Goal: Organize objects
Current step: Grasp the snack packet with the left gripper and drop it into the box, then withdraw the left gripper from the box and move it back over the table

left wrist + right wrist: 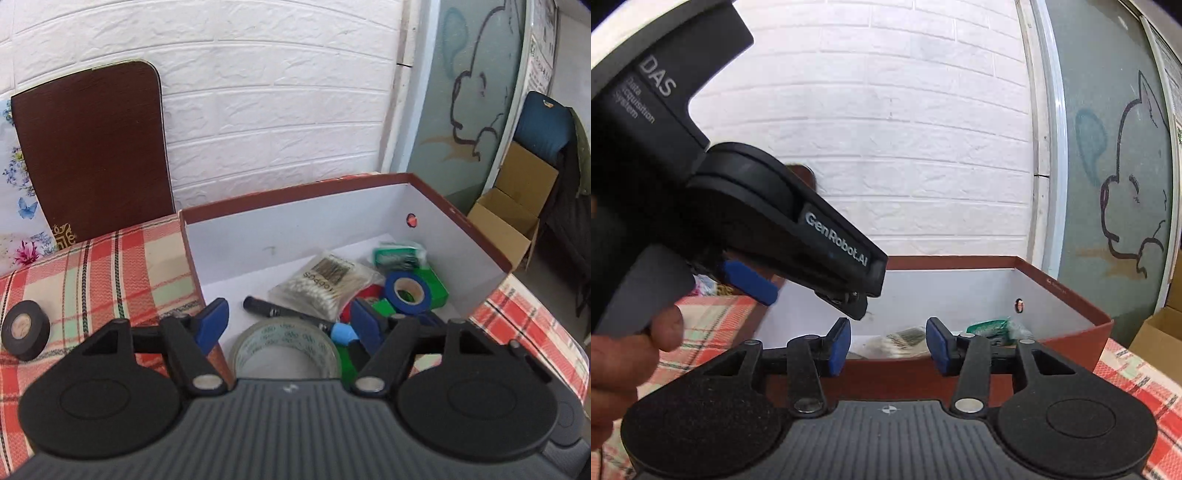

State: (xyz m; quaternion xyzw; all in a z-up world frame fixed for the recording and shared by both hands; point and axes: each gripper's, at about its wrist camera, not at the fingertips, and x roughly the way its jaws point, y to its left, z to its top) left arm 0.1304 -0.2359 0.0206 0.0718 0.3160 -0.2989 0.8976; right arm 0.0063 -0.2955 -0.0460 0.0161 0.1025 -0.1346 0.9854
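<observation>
A red-brown box (295,192) with a white inside stands on the plaid tablecloth (92,266). It holds a clear tape roll (284,347), a black marker (291,314) with a blue cap, a bag of cotton swabs (325,284), a blue tape roll (408,293) and a green pack (399,256). My left gripper (290,325) hovers open over the box's near left corner, with nothing in it. A black tape roll (26,328) lies on the cloth to the left. My right gripper (889,345) is open and empty before the box's near wall (894,376).
A brown board (92,147) leans on the white brick wall behind the table. Off the table's right edge are an open cardboard box (509,221) and a blue chair (543,129). In the right wrist view a hand (624,354) holds the left gripper's black housing (812,236) at upper left.
</observation>
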